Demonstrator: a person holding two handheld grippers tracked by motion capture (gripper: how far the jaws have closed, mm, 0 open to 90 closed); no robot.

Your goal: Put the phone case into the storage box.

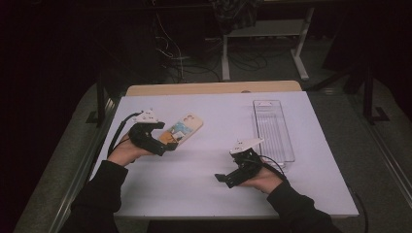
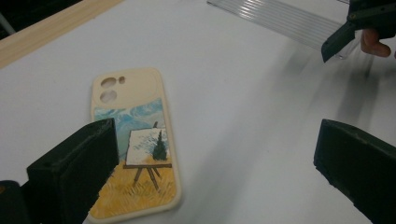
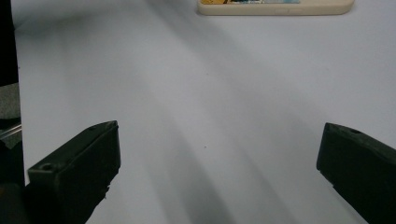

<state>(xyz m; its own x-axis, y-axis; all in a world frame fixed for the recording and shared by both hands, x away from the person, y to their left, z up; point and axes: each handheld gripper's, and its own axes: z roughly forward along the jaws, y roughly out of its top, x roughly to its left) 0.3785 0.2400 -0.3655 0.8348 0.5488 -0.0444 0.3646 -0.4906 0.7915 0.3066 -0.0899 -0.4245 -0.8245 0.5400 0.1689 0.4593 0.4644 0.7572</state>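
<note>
A cream phone case point(image 1: 184, 128) with a painted easel scene lies back-up on the white sheet, left of centre. My left gripper point(image 1: 166, 137) hovers at its near end, open, jaws wide. In the left gripper view the case point(image 2: 135, 140) lies flat under the left jaw, nothing clamped between the jaws point(image 2: 217, 154). My right gripper point(image 1: 227, 166) is open at the front right, pointing left over bare sheet. In the right gripper view its jaws point(image 3: 219, 149) stand wide apart, with the case's edge point(image 3: 275, 7) far ahead.
A long clear plastic tray point(image 1: 273, 131) lies on the right side of the sheet, just behind my right hand; it also shows as a ribbed strip point(image 2: 280, 18). A wooden table edge point(image 1: 214, 88) runs along the back. Cables and table legs stand on the floor beyond.
</note>
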